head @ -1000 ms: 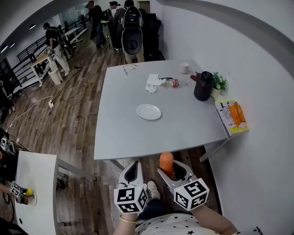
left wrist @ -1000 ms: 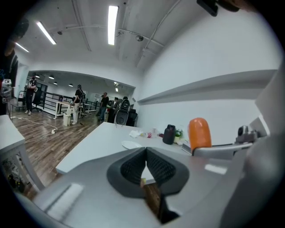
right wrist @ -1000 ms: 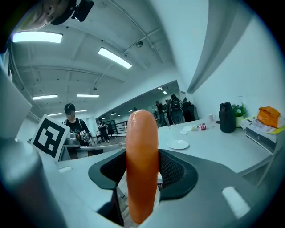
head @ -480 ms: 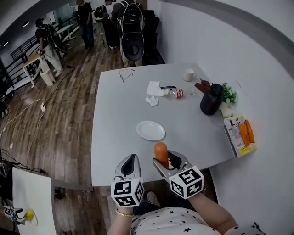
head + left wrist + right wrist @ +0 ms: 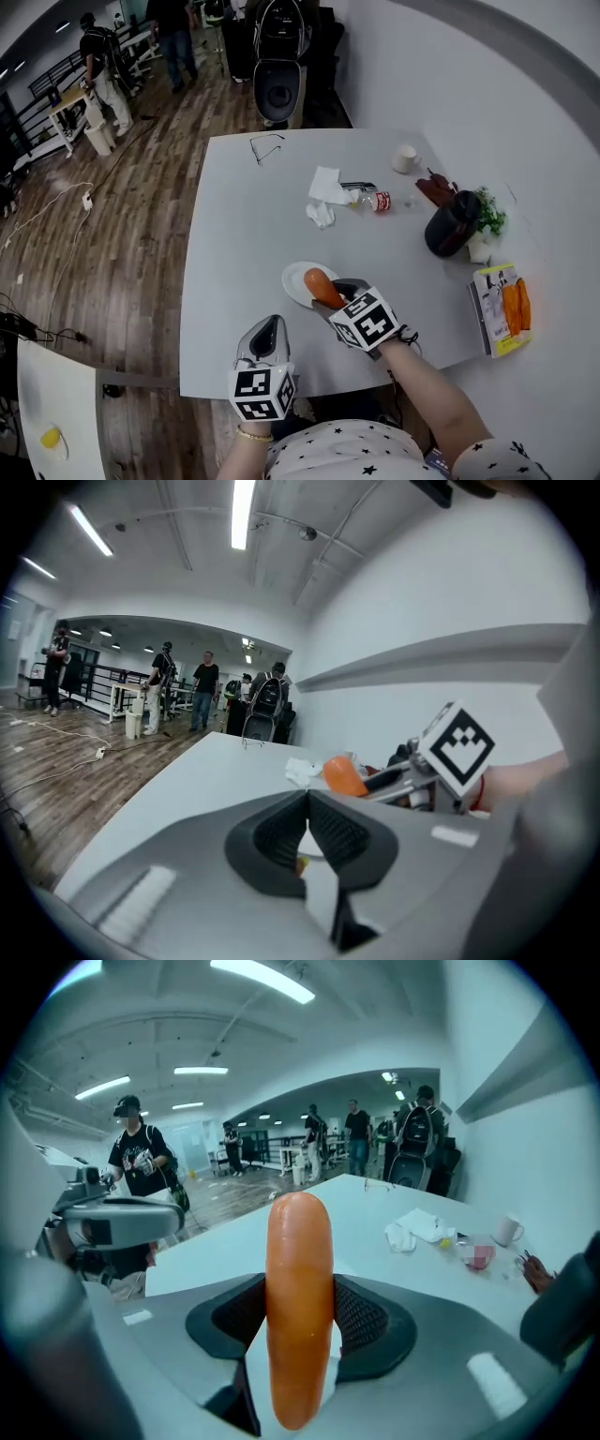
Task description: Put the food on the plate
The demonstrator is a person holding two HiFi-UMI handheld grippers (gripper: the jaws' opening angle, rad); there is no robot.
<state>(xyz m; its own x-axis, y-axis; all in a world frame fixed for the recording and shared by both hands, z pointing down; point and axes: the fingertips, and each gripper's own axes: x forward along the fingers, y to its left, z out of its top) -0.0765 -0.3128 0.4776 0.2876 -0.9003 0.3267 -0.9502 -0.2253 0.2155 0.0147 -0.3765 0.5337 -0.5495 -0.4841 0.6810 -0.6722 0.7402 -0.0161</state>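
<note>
An orange sausage [image 5: 321, 287] [image 5: 299, 1307] is clamped upright between the pads of my right gripper [image 5: 330, 292], which hangs over the small white plate [image 5: 295, 279] on the grey table [image 5: 244, 216]. In the left gripper view the sausage [image 5: 343, 776] and the right gripper show ahead to the right. My left gripper [image 5: 265, 336] hovers near the table's front edge with its jaws closed together and nothing between them. Most of the plate is hidden under the sausage and gripper.
Crumpled tissues [image 5: 323, 192], a small can [image 5: 380, 201], a white cup [image 5: 405, 158], glasses [image 5: 266, 144], a dark jug [image 5: 450, 225] beside a potted plant [image 5: 487, 217] and a book [image 5: 502, 307] lie on the table's far and right parts. People stand at the room's far end.
My right gripper has carried the sausage forward from in front of the table's edge to above the plate. The left gripper has come up to the table's front edge.
</note>
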